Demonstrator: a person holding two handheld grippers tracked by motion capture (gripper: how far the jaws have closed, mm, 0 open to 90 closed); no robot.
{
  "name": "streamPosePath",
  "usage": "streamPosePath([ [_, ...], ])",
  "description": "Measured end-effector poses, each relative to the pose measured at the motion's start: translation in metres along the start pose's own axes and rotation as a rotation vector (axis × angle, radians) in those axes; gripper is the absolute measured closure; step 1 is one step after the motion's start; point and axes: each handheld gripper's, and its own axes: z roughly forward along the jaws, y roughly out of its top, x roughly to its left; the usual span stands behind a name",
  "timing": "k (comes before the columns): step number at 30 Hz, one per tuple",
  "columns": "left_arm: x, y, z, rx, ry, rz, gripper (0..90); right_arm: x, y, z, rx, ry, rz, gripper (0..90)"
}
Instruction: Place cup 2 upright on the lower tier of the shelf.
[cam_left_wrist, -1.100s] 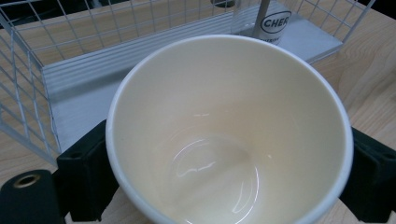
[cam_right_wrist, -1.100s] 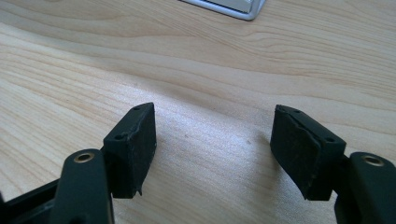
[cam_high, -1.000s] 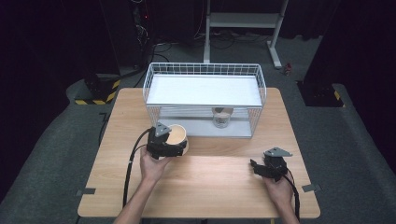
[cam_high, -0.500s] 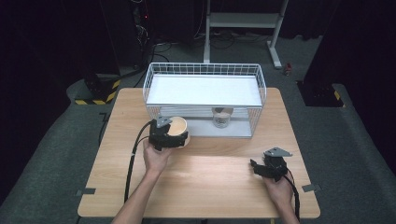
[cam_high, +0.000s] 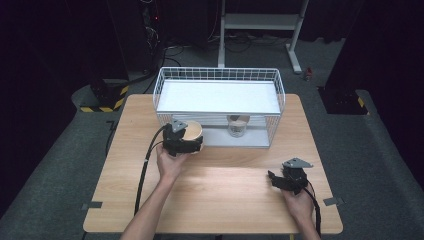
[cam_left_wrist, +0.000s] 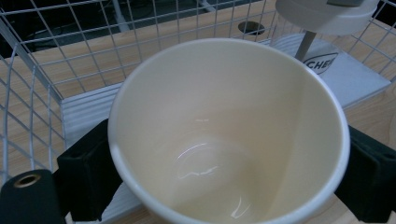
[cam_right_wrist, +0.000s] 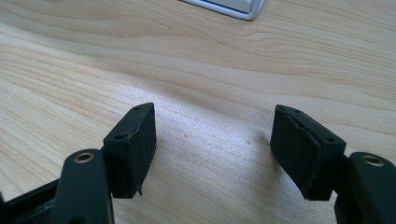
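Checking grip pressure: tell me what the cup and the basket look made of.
Cup: likely glazed ceramic, though glossy plastic is possible; cream, thick rounded rim, shiny highlights inside.
Basket: thin wire grid, apparently white-coated metal, with a flat white shelf.

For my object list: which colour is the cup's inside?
Cream, plain cup; left gripper view shows it best.

1. You have a white wire basket (cam_high: 218, 75) at the far side of the wooden table (cam_high: 230, 200).
2. Inside it you see a small white jar (cam_high: 237, 127), upright on the lower shelf.
3. Behind the table stands a white metal stand (cam_high: 260, 22).
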Motion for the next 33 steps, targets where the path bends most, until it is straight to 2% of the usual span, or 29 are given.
streamPosePath([
  [5, -0.001, -0.002, 0.007, -0.001, 0.024, 0.009, 9.9, 0.0, 0.0, 0.0, 0.0, 0.0, 0.0, 31.4],
  [11, -0.001, -0.004, 0.015, -0.01, 0.046, -0.006, 10.9, 0.0, 0.0, 0.0, -0.001, 0.0, -0.003, 31.4],
  [17, -0.002, -0.006, 0.024, -0.007, 0.05, 0.004, 11.0, 0.0, 0.0, 0.0, 0.0, 0.0, 0.0, 31.4],
  [18, -0.001, -0.007, 0.026, -0.017, 0.049, -0.012, 11.0, 0.0, 0.0, 0.0, 0.0, 0.0, 0.0, 31.5],
  [21, 0.0, -0.006, 0.028, -0.026, 0.054, -0.026, 11.0, 0.0, 0.0, 0.0, -0.001, 0.0, -0.003, 31.4],
  [28, 0.001, -0.007, 0.032, -0.049, 0.061, -0.011, 10.9, 0.0, 0.0, 0.0, 0.0, 0.0, 0.0, 31.4],
  [33, 0.001, -0.007, 0.036, -0.071, 0.069, -0.016, 10.9, 0.0, 0.0, 0.0, 0.0, -0.001, 0.001, 31.4],
])
